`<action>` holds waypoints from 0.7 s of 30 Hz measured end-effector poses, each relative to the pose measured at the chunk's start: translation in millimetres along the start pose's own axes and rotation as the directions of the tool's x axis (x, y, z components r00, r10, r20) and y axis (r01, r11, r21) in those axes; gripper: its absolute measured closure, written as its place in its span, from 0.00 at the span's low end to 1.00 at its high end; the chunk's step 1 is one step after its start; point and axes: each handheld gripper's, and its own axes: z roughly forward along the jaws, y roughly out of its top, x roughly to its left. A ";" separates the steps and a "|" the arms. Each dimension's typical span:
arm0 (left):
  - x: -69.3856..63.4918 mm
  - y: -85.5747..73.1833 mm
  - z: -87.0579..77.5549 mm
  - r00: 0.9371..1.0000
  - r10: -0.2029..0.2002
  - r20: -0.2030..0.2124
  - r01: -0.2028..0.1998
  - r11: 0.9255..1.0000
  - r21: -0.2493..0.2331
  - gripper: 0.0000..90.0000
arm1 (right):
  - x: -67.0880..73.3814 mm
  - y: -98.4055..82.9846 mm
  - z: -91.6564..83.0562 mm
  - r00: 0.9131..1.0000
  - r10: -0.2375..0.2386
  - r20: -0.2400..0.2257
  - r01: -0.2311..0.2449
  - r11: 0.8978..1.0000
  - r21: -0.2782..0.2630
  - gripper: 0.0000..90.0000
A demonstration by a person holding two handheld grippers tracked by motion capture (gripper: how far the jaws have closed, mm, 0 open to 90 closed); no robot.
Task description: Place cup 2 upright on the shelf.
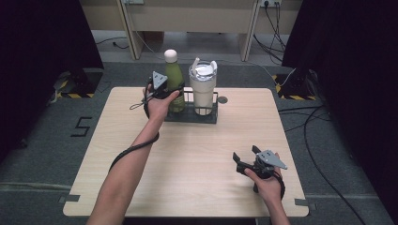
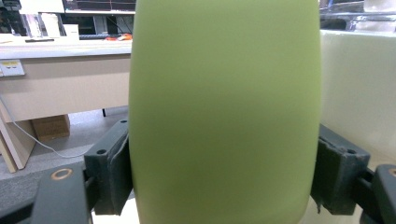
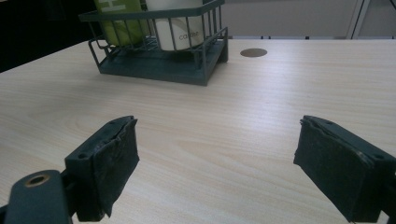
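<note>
The green bottle (image 1: 175, 79) stands upright in the left half of a dark wire rack (image 1: 191, 115) at the far side of the table (image 1: 187, 159). It is a slim, smooth-walled flask in a matt yellow-green, widest through the body and narrowing at the shoulder to a pale, rounded cap. From the right gripper view its lower part shows behind the rack's bars, with a lighter marking on the wall that is too cut off to read.

The left gripper (image 1: 164, 89) has the bottle between its jaws — in the left gripper view both black pads (image 2: 112, 172) press flat against the green wall, one on each side, at about mid-body. The person's left hand wraps the gripper from the near side, its cable looping down along the forearm.

Just beside the bottle, in the rack's right half, stands a cream tumbler (image 1: 203, 91) with a clear lid and a straw; the two look very close, though I cannot tell whether they touch.

The right gripper (image 1: 245, 158) sits well apart, low over the near right part of the table. Its jaws are spread in its own view — nothing between them but bare light wood. A small dark round disc (image 3: 253, 52) lies in the tabletop to the right of the rack.
</note>
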 end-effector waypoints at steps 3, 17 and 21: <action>-0.5 0.7 0.6 1.000 0.000 -0.001 0.000 1.000 0.006 0.23 | 0.4 -0.2 0.3 1.000 -0.002 -0.001 0.002 1.000 0.000 0.15; 0.4 0.9 1.9 1.000 0.010 0.023 -0.010 1.000 0.015 0.23 | 1.3 0.0 0.4 1.000 0.000 -0.002 0.000 1.000 0.001 0.15; -0.8 0.1 1.4 0.999 0.015 0.031 -0.016 1.000 0.015 0.23 | 1.9 0.0 0.6 1.000 -0.002 -0.004 0.002 1.000 0.003 0.15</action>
